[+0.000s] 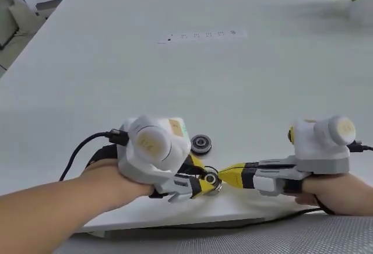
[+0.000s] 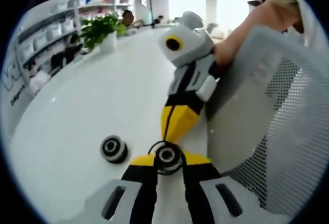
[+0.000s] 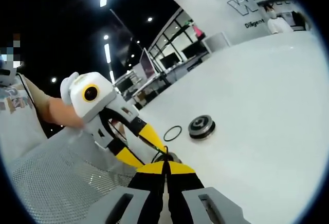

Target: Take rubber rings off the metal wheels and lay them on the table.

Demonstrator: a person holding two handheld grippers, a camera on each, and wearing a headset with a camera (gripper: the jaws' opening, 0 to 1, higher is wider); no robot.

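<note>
The left gripper (image 2: 168, 161) is clamped on a wheel (image 2: 167, 153) at the table (image 1: 175, 79) edge. The right gripper (image 3: 165, 166) has its jaws together at the wheel's rim. Whether they pinch rubber cannot be told. The operator should hold the wheel steady and peel outward. The right gripper view adds a loose ring (image 3: 172, 133) beside the second wheel (image 3: 201, 126).

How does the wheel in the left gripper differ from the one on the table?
The held wheel is clamped in the left gripper; the free wheel lies flat, untouched. The held wheel is at the table's front edge; the free wheel sits farther in, beside a loose rubber ring. Both are round metal wheels.
</note>
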